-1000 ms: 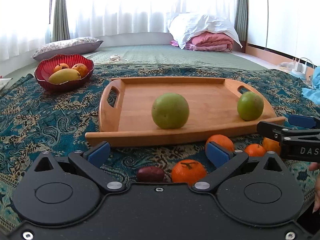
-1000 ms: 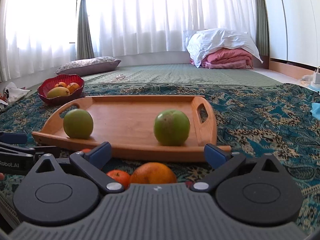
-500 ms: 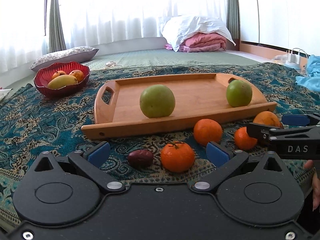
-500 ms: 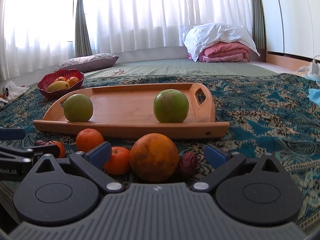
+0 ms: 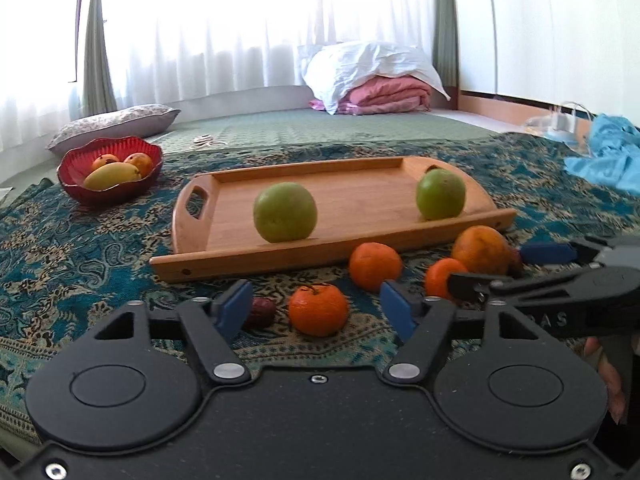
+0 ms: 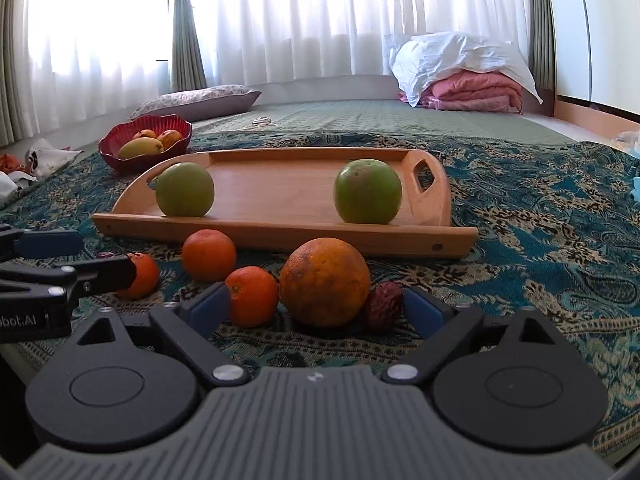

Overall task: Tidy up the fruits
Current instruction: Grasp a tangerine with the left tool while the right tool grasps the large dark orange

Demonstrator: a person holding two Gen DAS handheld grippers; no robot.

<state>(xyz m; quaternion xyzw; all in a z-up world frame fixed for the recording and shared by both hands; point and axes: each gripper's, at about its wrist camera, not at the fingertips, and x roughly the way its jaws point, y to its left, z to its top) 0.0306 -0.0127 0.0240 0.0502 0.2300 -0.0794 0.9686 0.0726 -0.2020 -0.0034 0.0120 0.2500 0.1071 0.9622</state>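
Observation:
A wooden tray (image 5: pixel 320 256) (image 6: pixel 280 236) on the patterned cloth carries two green fruits (image 5: pixel 285 212) (image 6: pixel 368 191). In front of it lie several tangerines, a big orange and two dark dates. My left gripper (image 5: pixel 316 310) is closing around one tangerine (image 5: pixel 318 310); its blue pads stand clear of it, and a date (image 5: pixel 262 312) lies by the left pad. My right gripper (image 6: pixel 316 310) is also closing, with the big orange (image 6: pixel 324 282), a small tangerine (image 6: pixel 251 296) and a date (image 6: pixel 383 306) between its fingers, none pressed.
A red bowl (image 5: pixel 104 196) (image 6: pixel 116 160) with a mango and small fruits sits left of the tray. Each gripper shows at the edge of the other's view. A blue cloth (image 5: pixel 608 160) lies far right; pillows and folded bedding are behind.
Both cameras have drawn back from the tray, so the loose fruits now show fully between the fingers. The left jaws have narrowed a lot, the right jaws a little.

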